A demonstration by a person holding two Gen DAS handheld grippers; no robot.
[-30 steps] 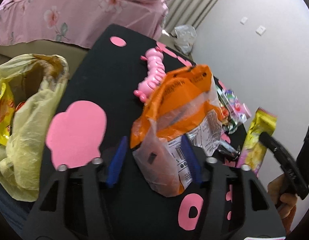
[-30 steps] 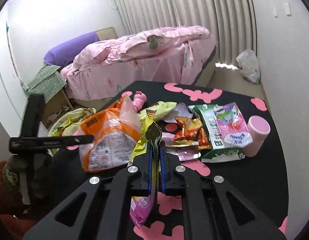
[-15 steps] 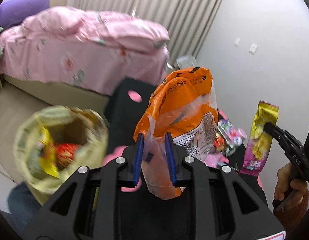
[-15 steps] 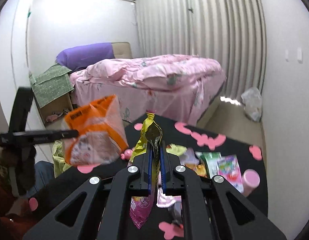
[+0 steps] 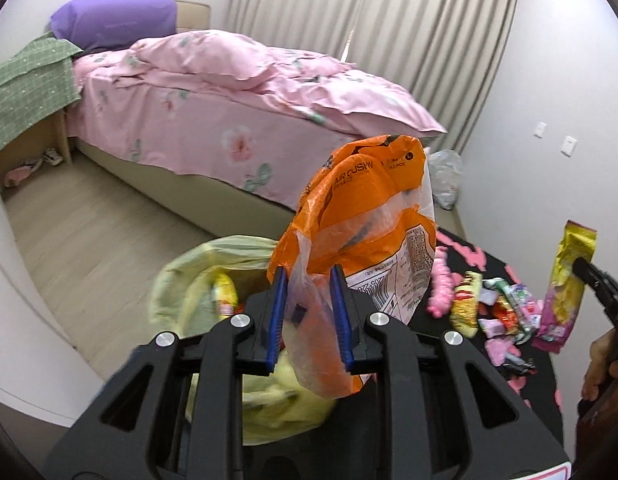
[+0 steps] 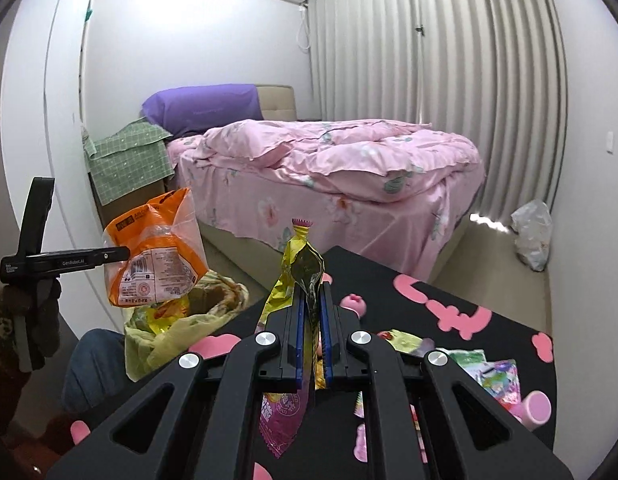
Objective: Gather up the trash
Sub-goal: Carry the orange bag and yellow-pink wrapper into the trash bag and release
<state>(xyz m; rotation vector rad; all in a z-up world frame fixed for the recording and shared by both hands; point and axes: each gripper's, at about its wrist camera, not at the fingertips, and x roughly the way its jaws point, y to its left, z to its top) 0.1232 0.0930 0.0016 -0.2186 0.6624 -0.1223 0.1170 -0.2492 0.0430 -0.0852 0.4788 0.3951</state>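
- The lower part of the yellow trash bag point(image 5: 197, 280) sits behind the left gripper point(image 5: 307, 312) — its contents show only as a blurred yellow-and-red wrapper.
- The orange plastic bag point(image 5: 369, 220) carries print too small to read beyond a few large letters.
- The right gripper point(image 5: 601, 292) is cut off by the frame's edge in the left wrist view; its fingers go out of sight behind the yellow-and-pink snack wrapper point(image 5: 565, 280).
- The pile of small wrappers point(image 5: 497, 308) on the black table point(image 5: 461, 344) is too jumbled to tell apart.
- In the right wrist view the person's left hand point(image 6: 33, 300) is dark — partly cut off at the edge.
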